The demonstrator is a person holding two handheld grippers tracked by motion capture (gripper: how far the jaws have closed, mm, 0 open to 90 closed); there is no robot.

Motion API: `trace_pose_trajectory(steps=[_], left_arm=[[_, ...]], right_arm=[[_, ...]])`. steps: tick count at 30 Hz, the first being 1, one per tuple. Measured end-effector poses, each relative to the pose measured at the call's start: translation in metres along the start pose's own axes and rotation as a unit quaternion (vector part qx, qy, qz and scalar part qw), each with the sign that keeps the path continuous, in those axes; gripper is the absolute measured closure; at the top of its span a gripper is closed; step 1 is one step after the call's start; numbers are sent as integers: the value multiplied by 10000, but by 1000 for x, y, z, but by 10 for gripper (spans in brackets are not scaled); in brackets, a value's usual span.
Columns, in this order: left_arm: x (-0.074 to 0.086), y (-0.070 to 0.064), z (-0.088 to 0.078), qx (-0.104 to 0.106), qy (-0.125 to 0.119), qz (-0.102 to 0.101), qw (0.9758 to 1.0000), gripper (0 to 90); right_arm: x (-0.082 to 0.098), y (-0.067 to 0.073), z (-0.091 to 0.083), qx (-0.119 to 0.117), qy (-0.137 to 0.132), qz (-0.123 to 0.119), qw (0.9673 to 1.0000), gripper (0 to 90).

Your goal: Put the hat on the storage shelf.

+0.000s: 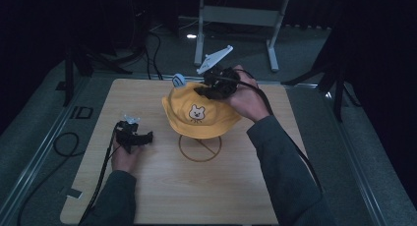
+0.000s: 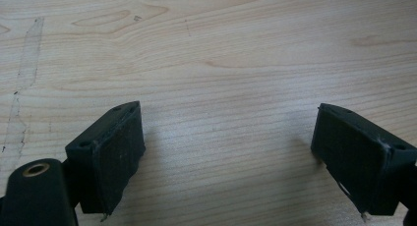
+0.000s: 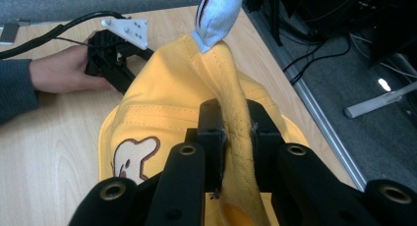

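A yellow bucket hat [image 1: 199, 114] with a bear face on its front hangs above a round wooden stand base [image 1: 199, 148] at the table's middle. My right gripper [image 1: 210, 89] is shut on a fold of the hat's crown [image 3: 236, 132]. A small light-blue ear [image 3: 218, 14] sticks up from the hat's top. My left gripper [image 1: 145, 137] rests low on the table at the left, jaws wide apart, pads [image 2: 118, 155] over bare wood with nothing between them.
The wooden table [image 1: 162, 196] has dark floor around it. Cables [image 1: 64, 145] lie on the floor at the left. A white-legged stand [image 1: 236, 19] is beyond the far edge.
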State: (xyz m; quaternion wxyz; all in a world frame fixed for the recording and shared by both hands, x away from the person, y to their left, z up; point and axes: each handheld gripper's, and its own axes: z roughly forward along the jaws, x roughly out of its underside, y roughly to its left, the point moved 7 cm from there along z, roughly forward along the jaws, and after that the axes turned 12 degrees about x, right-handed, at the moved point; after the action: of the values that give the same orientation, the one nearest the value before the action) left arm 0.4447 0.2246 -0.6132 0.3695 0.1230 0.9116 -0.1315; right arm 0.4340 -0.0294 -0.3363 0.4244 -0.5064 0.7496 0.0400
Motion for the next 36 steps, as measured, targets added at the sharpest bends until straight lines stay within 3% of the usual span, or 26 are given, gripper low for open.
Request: trace_pose_trajectory(steps=[8,12,19,26,36], left_arm=[[0,0,0,0,3,3,10000,128],[0,0,0,0,1,1,10000,128],[0,0,0,0,3,2,10000,128],[0,0,0,3,3,1,10000,128],[0,0,0,-1,1,0,10000,128]], right_arm=[[3,6,5,-158,94,-66,9998,766],[3,6,4,-192,70,-60,9998,658],[4,-1,0,117,61,-31,9999,462],[0,-9,-13,294,-105,231,9992,304],[2,-20,-23,549,-133,339,9978,204]])
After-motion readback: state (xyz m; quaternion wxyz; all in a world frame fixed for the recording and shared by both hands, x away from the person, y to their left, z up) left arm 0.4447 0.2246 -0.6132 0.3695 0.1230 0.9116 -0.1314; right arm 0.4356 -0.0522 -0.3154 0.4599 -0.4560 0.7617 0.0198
